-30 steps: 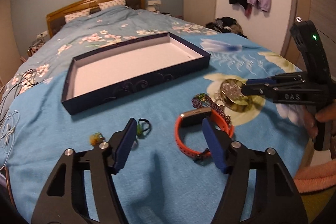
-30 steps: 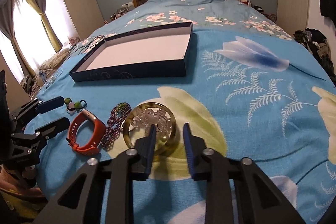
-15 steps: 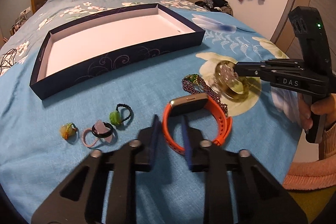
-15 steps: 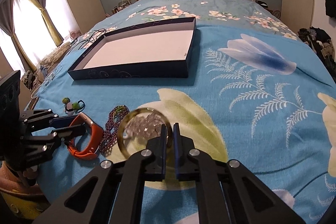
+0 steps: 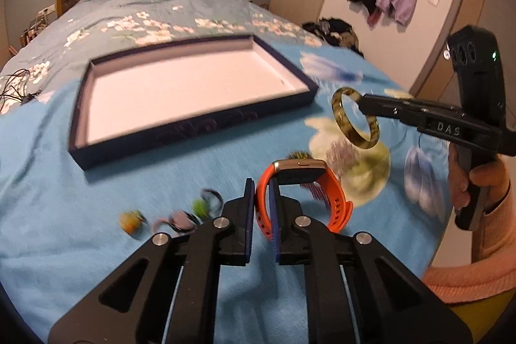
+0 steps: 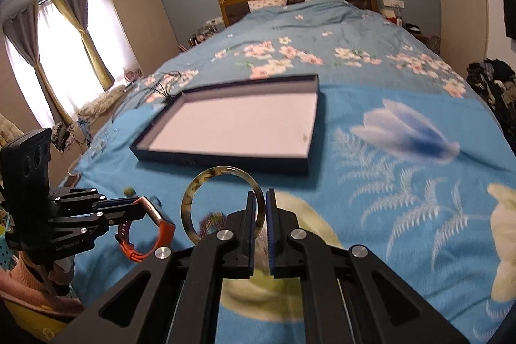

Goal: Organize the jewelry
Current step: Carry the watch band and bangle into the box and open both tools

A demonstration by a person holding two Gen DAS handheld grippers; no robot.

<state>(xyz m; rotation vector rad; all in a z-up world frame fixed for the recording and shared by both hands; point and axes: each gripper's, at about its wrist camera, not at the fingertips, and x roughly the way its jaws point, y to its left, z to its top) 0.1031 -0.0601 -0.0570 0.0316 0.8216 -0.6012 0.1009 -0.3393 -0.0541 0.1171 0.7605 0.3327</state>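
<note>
The bed (image 5: 96,150), spread with a blue floral cover, carries everything, and the landmark on it is the shallow dark-blue tray (image 5: 193,124) with a pale lining, lying flat in the middle of the cover.

On the near side of the tray the left gripper (image 5: 259,202) is clenched on the orange watch band (image 5: 335,202) — its blue pads pinch the strap while the watch face points toward the tray. From the right wrist view the watch looks raised off the cover.

Off the tray's right near corner the right gripper (image 6: 260,211) is clamped on the rim of a mottled amber bangle (image 6: 190,208), held upright in the air above the cover, near the tray wall but not touching it.

Below the bangle, farther from the tray, a dark beaded bracelet (image 5: 296,155) lies on the cover, blurred.

Near the tray's front left, beside the left gripper, sit small hair ties (image 5: 183,220) with a green (image 5: 200,207) and a yellow bauble (image 5: 129,221) — too blurred to describe further.
</note>
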